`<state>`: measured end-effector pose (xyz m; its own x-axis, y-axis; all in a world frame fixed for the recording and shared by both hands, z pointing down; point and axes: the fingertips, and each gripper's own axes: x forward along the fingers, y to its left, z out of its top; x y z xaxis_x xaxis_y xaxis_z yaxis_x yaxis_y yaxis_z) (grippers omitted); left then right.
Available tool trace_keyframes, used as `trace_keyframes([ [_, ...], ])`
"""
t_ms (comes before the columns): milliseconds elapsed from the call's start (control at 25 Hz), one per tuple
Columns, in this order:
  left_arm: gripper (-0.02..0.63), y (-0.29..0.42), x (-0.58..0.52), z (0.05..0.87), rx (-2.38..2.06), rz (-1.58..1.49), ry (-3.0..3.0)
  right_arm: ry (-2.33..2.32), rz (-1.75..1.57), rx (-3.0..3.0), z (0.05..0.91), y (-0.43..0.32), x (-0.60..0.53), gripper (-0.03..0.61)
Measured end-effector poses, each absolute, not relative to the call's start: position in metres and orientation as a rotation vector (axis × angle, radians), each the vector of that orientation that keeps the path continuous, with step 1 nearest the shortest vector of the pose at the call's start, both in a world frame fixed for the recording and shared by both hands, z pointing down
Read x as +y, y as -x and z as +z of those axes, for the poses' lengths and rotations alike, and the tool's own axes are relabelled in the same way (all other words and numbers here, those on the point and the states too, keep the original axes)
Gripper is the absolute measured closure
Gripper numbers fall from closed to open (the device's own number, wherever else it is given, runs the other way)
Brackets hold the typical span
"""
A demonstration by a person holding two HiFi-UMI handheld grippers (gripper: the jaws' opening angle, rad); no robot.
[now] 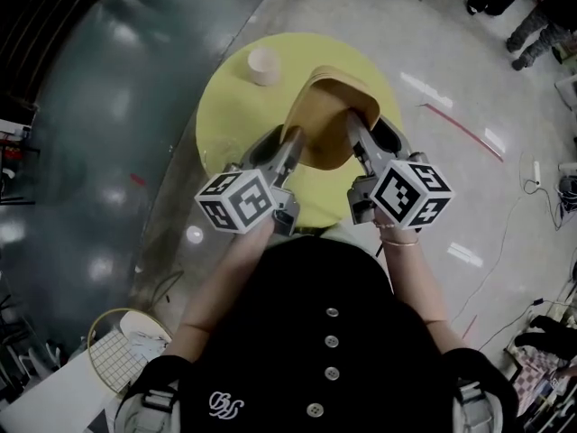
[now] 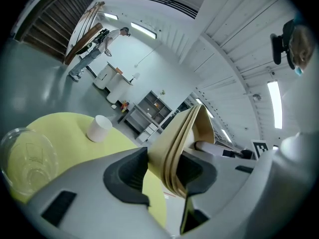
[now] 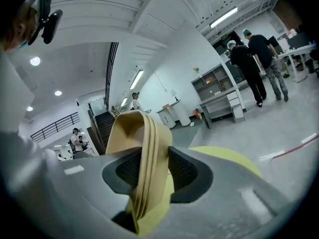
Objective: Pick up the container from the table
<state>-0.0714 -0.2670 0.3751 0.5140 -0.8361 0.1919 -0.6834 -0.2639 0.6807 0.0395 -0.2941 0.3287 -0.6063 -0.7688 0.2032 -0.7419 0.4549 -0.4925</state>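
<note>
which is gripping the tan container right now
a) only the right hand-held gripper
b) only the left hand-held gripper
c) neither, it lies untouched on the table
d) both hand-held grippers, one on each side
d: the left hand-held gripper and the right hand-held gripper each have their pads pressed on the rim of the tan container, one on either side of it.
</note>
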Motion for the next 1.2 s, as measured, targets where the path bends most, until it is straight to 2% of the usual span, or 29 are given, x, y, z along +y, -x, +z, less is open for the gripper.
trace_keyframes([
  [1200,0.46,0.081,-0.259,0.341,-1.29,-0.365,-2.138,1.28,-0.777,2.677,0.307,-0.034,-0.285,0.462],
])
